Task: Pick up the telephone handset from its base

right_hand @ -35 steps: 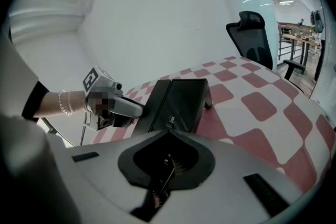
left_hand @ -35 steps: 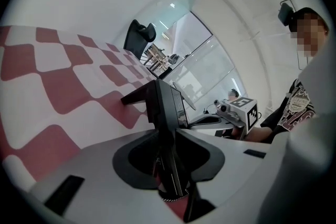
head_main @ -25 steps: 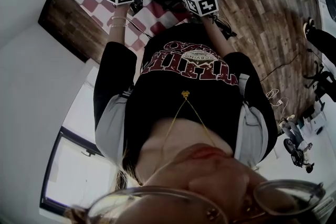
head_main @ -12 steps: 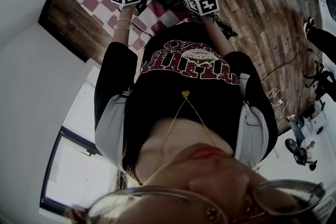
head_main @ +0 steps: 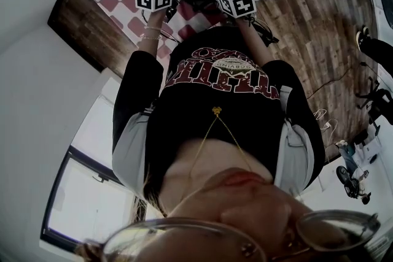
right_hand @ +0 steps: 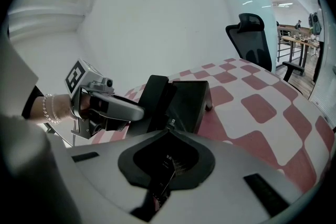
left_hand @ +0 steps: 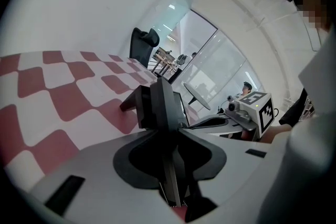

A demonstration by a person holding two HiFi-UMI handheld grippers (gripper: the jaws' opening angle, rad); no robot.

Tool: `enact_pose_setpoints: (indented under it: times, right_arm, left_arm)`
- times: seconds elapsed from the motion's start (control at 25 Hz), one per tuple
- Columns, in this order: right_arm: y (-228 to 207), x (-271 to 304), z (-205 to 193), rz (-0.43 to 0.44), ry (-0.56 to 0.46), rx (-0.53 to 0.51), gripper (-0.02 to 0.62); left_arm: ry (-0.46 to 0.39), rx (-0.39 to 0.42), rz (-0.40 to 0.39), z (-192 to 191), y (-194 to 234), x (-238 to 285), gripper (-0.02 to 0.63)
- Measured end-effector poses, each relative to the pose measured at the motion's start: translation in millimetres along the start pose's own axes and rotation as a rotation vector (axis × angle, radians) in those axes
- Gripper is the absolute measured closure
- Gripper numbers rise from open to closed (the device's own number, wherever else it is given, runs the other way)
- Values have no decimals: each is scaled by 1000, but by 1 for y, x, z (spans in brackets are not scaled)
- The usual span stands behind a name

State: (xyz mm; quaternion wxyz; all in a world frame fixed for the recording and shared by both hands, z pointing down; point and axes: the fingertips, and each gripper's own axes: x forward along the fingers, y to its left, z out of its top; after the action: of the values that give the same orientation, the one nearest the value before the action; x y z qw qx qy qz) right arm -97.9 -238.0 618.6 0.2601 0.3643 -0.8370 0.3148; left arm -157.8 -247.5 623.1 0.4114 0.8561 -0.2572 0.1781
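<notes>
- While the handset (right_hand: 155, 93) lies in its cradle on the left side of the base (right_hand: 190, 98), nothing has been lifted; the phone sits on the red-and-white checked cloth (right_hand: 262, 107).
- Your left gripper (left_hand: 167, 132) has just been spreading its jaws. They now stand wide, with the handset's dark end right at the gap between the tips. No pad looks pressed on it, so you hold nothing there.
- Against a second ago, that gripper has also swung in a little nearer the phone. I read this as the approach: jaws readied, grasp not yet made.
- Your right gripper (right_hand: 170, 124) has its jaws drawn together with nothing between them, its tips just beside the front of the base. It has not shifted.
- Next, I judge, you need the left jaws round the handset before closing. A skewed bite could drag the base across the cloth.
</notes>
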Motion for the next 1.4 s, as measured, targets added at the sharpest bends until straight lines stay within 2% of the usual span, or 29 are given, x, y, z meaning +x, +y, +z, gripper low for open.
enact_pose_setpoints:
  times: [0.12, 0.36, 0.92, 1.4]
  right_arm:
    - [0, 1, 0, 1, 1, -3, 575]
    - [-5, 2, -2, -4, 2, -9, 575]
    - [6, -7, -1, -3, -1, -26, 575]
    - [10, -14, 6, 15, -31, -44, 575]
  left_arm:
    - [-18, 18, 8, 1, -5, -2, 515]
    - [-43, 12, 24, 1, -7, 2, 522]
    - [-85, -96, 20, -3, -7, -10, 526]
    - [-162, -165, -11, 4, -20, -19, 526]
